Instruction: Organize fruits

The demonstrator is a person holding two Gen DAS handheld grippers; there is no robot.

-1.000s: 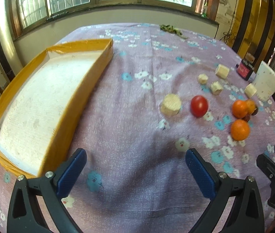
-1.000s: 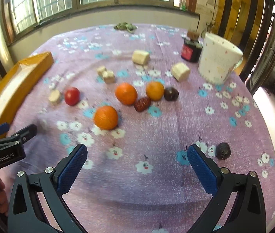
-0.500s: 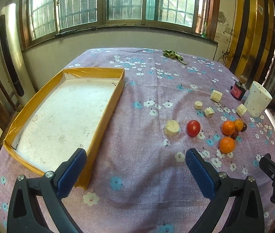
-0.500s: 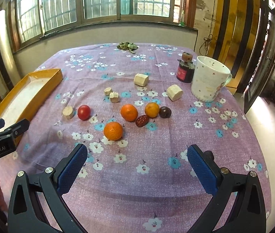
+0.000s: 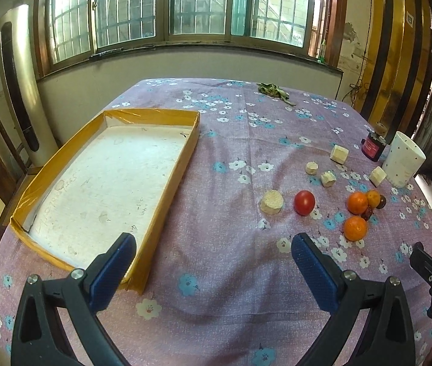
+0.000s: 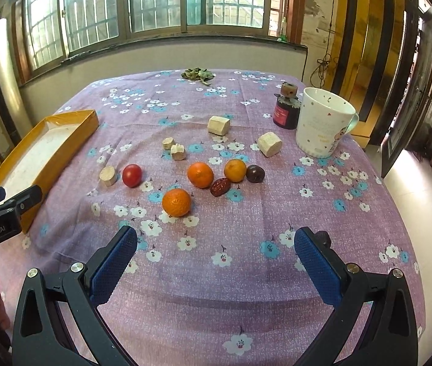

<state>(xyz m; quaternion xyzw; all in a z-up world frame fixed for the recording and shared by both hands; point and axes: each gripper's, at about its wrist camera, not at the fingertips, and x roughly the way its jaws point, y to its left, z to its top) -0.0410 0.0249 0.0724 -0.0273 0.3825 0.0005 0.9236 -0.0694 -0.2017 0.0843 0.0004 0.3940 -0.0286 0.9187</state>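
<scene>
1. Right gripper (image 6: pixel 216 250): jaws spread wide, nothing between the pads, held above the near part of the tablecloth (image 6: pixel 246 289). Left gripper (image 5: pixel 213 259): likewise released and empty, near the tray's front corner.
2. A small dark fruit (image 6: pixel 322 237) lies just behind the right gripper's right finger, partly hidden; kind cannot be told.
3. Next out: near orange (image 6: pixel 176 202), alone, a little in front of the main cluster.
4. Middle row, left to right: pale disc (image 6: pixel 108 176), tomato (image 6: pixel 132 175), second orange (image 6: pixel 200 174), red date (image 6: pixel 220 186), small orange (image 6: pixel 235 170), dark plum (image 6: pixel 255 173). Date appears to touch the second orange; plum sits just beside the small orange.
5. Beyond that: four more pale blocks (image 6: pixel 177 151), scattered. What they are cannot be told.
6. Tray (image 5: pixel 167 180), yellow-walled with a white floor, lies to the left and holds nothing. All fruit sits on the cloth, well apart from it.
7. Far right: mug (image 6: pixel 322 122) and dark jar (image 6: pixel 285 113). Far edge: green leaves (image 6: pixel 197 73).
8. Step, as judged: pre-grasp; no fruit yet sorted, task at its start.
9. Next move, as judged: right gripper goes forward and down over the near orange, pads straddling it, then closes gently; round fruit may roll on the cloth. Carry goes left to the tray, crossing the left gripper's space.
</scene>
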